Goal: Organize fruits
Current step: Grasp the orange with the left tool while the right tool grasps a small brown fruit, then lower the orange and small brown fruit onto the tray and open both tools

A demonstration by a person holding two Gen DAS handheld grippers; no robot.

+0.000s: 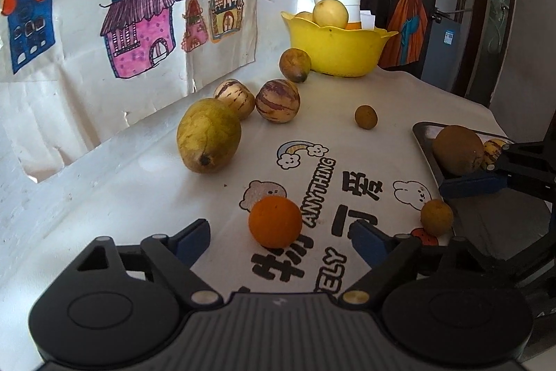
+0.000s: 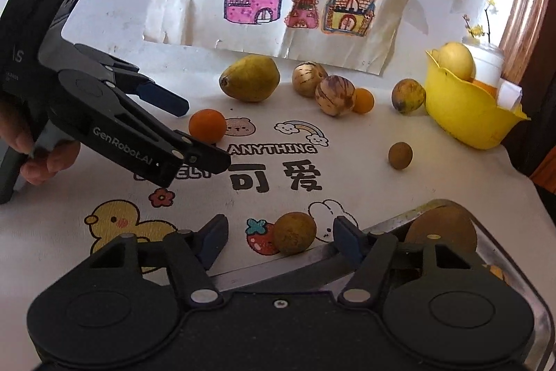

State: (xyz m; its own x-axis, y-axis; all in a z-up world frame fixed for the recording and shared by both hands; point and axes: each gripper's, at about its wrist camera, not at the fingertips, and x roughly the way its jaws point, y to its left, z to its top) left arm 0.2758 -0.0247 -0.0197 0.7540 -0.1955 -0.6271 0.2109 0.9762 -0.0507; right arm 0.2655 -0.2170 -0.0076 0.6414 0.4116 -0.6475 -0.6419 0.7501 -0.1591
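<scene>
From the left wrist, the left gripper (image 1: 278, 237) is seen spread wide around a smooth round orange (image 1: 275, 221) lying on the printed tablecloth (image 1: 139, 183), untouched. From the right wrist, the right gripper (image 2: 279, 240) is held agape before a rough brown fruit (image 2: 294, 233) at the metal tray (image 2: 514, 249) edge, with a yellow scalloped bowl (image 2: 465, 117) at the far right corner.

"ANYTHING" and "可爱" on the tablecloth (image 2: 347, 169) (cartoon-printed), "GenRobot.AI" on the left gripper (image 2: 194, 131)

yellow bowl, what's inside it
A pale round fruit sits on top in the yellow bowl, with another pale fruit and something orange peeking beside it. The bowl's wall hides anything lower down.
</scene>
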